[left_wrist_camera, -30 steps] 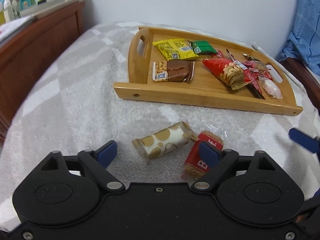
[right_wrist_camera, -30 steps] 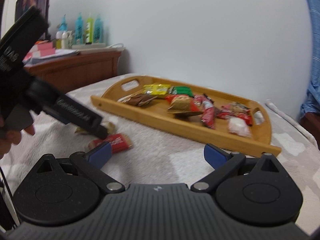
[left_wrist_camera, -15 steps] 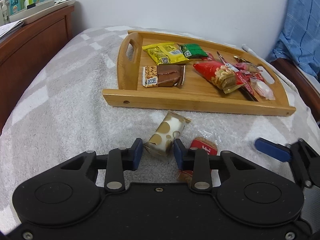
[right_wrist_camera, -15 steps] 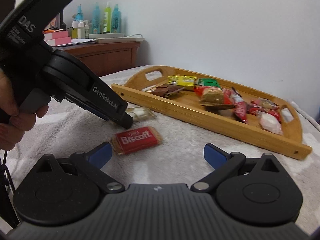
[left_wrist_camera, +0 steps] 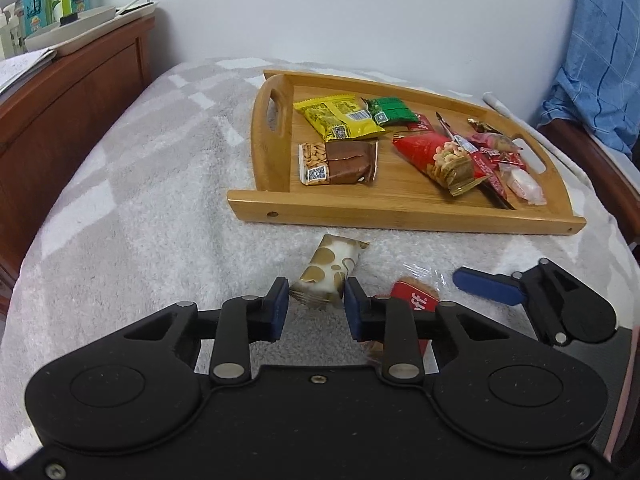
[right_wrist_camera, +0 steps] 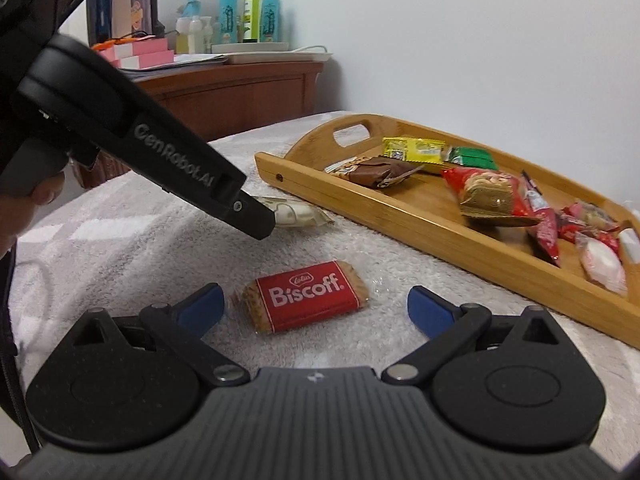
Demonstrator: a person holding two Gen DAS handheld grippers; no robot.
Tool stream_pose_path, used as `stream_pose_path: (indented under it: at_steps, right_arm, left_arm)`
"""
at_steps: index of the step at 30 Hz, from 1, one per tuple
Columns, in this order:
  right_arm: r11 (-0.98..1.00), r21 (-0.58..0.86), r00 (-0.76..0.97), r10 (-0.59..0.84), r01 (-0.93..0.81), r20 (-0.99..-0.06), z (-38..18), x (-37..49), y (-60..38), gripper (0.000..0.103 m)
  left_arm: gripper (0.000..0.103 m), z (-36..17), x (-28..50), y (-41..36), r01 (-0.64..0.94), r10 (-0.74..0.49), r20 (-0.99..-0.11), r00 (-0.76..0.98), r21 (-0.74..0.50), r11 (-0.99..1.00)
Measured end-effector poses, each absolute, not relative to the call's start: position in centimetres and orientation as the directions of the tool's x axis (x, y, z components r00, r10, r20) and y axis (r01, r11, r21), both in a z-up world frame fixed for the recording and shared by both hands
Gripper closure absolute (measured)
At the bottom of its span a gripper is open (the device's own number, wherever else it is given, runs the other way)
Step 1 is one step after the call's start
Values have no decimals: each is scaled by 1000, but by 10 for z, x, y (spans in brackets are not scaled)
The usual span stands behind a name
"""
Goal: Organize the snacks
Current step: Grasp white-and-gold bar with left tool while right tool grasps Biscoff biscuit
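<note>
Gripping the gold-and-white wrapped snack [left_wrist_camera: 328, 270] at its near end, my left claw [left_wrist_camera: 311, 305] had its blue pads pressed against both sides of the wrapper, so I judged the pick-up step to be under way. The snack lay on the grey-and-white blanket [left_wrist_camera: 140, 216] at 12 o'clock from that claw, just in front of the near rail of the wooden tray [left_wrist_camera: 400, 214]. Whether it had left the blanket I could not tell.

My right claw [right_wrist_camera: 316, 308] stood wide, one blue finger on each side of the red Biscoff biscuit [right_wrist_camera: 306, 296], touching neither end. The biscuit sat flat on the blanket, its label facing up, at 12 o'clock from that claw and well short of the tray at 2 o'clock.

Next, by my reckoning, the left claw needed to lift the wrapped snack over the tray's rail and set it in the bare wood near the brown peanut bar [left_wrist_camera: 338, 162], while the right claw needed to close across the biscuit's short ends.

The wrapped snack looked puffy and crinkled, with gold circles on white and a crimped seal at the far end; I judged it soft and light. The biscuit looked thin and rigid in clear film, likely to snap under a hard pinch.
</note>
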State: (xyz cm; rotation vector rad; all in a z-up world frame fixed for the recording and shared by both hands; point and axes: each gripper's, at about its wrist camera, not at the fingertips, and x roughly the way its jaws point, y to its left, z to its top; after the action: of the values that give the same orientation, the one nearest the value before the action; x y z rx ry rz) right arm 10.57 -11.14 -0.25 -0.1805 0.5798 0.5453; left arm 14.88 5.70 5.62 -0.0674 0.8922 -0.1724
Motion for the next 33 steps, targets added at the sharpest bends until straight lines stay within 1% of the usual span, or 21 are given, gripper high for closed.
stream_pose_path:
  at_steps: [2,5,7,16,21,23,25,26,29,33]
  right_arm:
    - [838,-11,697,446,-545,-561,-2,106,-113,16]
    - [837,-9,700,451,-547,-554,0,105,-115,27]
    - [841,-8,705,449,-541,-549,2,103,-115,30]
    - [895,35,747,392,-444,-537,13,98,-134,32]
    - [935,4,786,300,-354,-540,21,94,-150,32]
    - [950,-30,799,245,-311,-549,22,93,-156,32]
    - [960,-62,812,195,-272,-550,23,92,-163,32]
    - [964,-68,816,178,-256,-549,24,92,-166,32]
    - [975,-56,827,149,-213,-542,27,94,-177,31]
    - [983,-26,834,140,-181,-534,29,97,-185,31]
  left_arm:
    - [75,56,147,57,123,-178,-773,608,-131,984]
    - [75,55,145,56,128,-174,-777,606,-120,984]
    - [75,55,144,56,124,-174,-778,604,-124,984]
    - [75,58,131,50,127,-191,-767,612,-143,982]
    - [75,48,124,41,136,-197,-787,585,-144,980]
    - [74,43,121,38,133,-191,-792,580,-139,981]
    - [65,43,119,35,135,-180,-779,600,-123,983]
    - [58,43,119,34,135,-179,-774,607,-121,983]
    - [57,44,122,32,112,-168,-755,634,-125,986]
    - [57,38,132,28,91,-140,-767,626,-106,990]
